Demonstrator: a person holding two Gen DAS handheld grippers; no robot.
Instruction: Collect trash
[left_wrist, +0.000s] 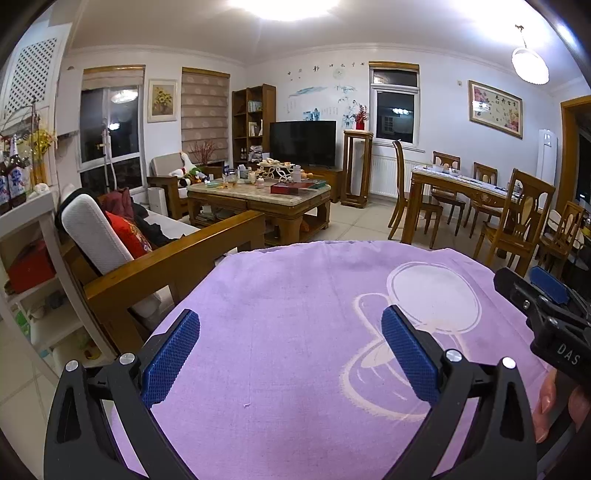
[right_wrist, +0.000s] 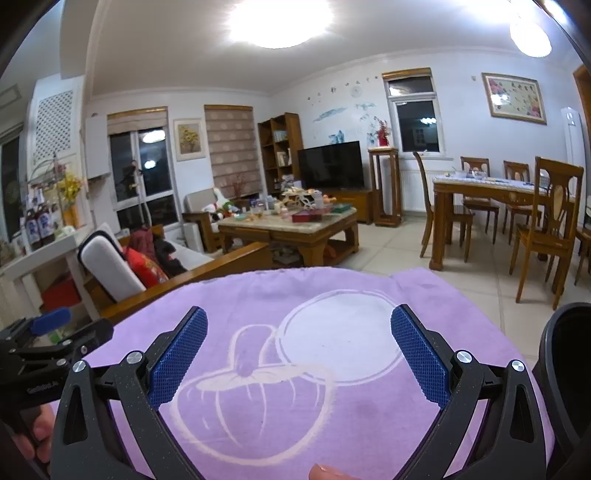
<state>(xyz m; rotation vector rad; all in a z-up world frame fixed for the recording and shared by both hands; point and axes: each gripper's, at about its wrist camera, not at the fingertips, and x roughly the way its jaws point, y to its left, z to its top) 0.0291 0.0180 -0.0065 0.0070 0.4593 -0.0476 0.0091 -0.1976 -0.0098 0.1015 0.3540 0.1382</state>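
Holding both grippers over a purple cloth (left_wrist: 295, 332). Left gripper (left_wrist: 291, 354): fingers spread wide, nothing between them. Right gripper (right_wrist: 299, 358): likewise spread, empty. We see the right one also at the left view's right edge, beside a hand (left_wrist: 554, 402). A dark bin (right_wrist: 569, 369) stands at the near right, just beside the cloth. We spot no trash on the cloth. Far off, a cluttered coffee table (left_wrist: 258, 195); we cannot tell whether any of it is trash. Sofa (left_wrist: 147, 258) left, dining table (left_wrist: 461, 188) far right.
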